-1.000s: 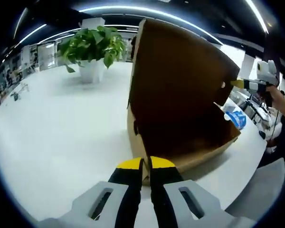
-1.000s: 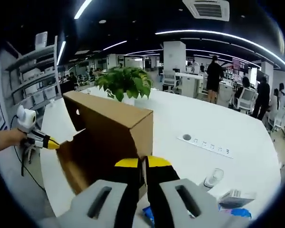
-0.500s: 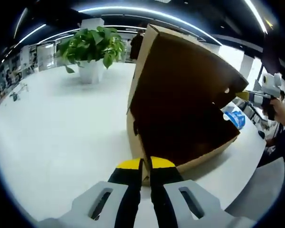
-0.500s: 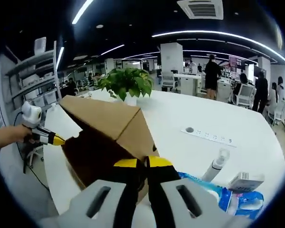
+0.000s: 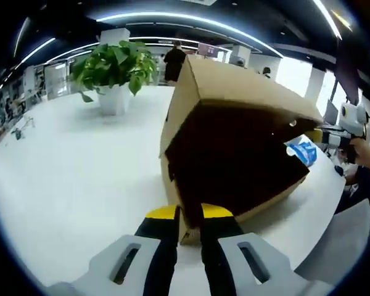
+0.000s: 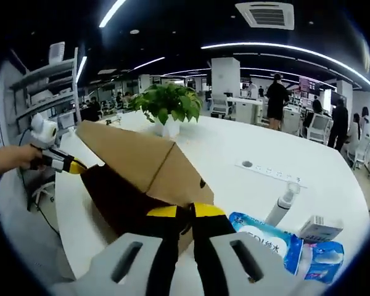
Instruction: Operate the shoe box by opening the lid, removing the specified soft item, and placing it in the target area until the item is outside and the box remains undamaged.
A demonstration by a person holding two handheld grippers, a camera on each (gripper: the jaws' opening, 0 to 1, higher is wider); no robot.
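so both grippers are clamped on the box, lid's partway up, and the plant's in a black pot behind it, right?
Only the pot is wrong. It is white, not black, as the left gripper view shows: the plant stands in a white pot behind the box. The rest holds: the left gripper and right gripper are each clamped on a box edge, and the lid is partway up.

A leafy green plant in a white pot (image 6: pixel 169 111) stands on the white table (image 6: pixel 259 154). People (image 6: pixel 276 98) stand among distant desks; grey shelving (image 6: pixel 40 92) lines one side.
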